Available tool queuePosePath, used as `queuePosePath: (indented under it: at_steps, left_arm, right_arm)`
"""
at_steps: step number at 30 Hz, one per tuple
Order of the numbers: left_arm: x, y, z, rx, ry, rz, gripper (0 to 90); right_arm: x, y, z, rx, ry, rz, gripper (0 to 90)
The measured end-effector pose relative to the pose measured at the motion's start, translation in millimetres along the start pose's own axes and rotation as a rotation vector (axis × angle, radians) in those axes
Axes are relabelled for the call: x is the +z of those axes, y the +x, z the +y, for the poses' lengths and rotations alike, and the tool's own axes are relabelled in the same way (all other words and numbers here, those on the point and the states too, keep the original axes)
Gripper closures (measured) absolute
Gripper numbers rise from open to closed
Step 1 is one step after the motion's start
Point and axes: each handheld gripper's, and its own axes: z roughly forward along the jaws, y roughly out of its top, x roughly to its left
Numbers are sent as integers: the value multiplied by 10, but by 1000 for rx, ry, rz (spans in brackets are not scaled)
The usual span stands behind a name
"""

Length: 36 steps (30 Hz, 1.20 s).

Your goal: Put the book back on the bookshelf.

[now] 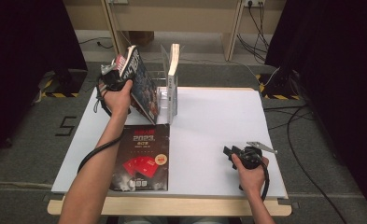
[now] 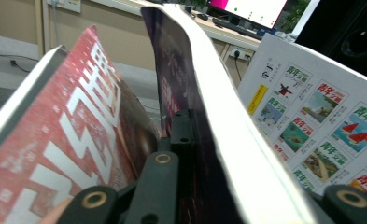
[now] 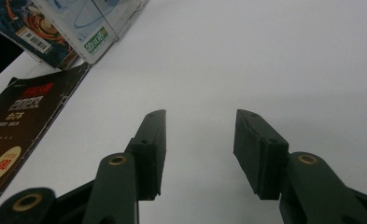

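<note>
Mid-placement near the bench's far-left corner: left gripper point(image 1: 112, 77) clamped on a tilted magazine point(image 1: 139, 84), lowering beside the upright book point(image 1: 172, 84) in the clear stand (right gripper point(image 1: 235, 154) idle, jaws apart); next, seat and release.

A white table point(image 1: 218, 126) carries a flat dark book point(image 1: 144, 158) and a clear bookstand point(image 1: 165, 93).

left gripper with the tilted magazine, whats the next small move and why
Probably ease the magazine down and upright into the clear rack, beside the white book already standing there. The left gripper holds it tilted, its lower edge near the table.
</note>
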Motion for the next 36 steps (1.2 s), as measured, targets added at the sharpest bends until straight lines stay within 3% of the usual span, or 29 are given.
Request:
queuePosePath:
  at_steps: [9, 16, 22, 25, 28, 32, 36]
  left_arm:
    - [44, -51, 18, 24, 1, 19, 819]
    - [12, 79, -1, 21, 9, 87, 815]
    - [-10, 63, -30, 94, 13, 130, 779]
    - [-16, 33, -28, 134, 10, 128, 726]
    - [-53, 19, 19, 118, -9, 138, 598]
    - [-98, 27, 77, 112, -28, 125, 544]
    - [-187, 67, 164, 70, -56, 101, 445]
  right_arm:
    - [-9, -11, -2, 1, 3, -2, 551]
    - [-21, -19, 2, -1, -2, -1, 551]
    - [-11, 1, 4, 5, 2, 1, 551]
    - [-17, -1, 2, -2, 0, 1, 551]
    - [-16, -14, -6, 4, 3, -1, 551]
    - [-23, -14, -3, 9, 4, -2, 550]
    - [-14, -20, -6, -1, 4, -3, 550]
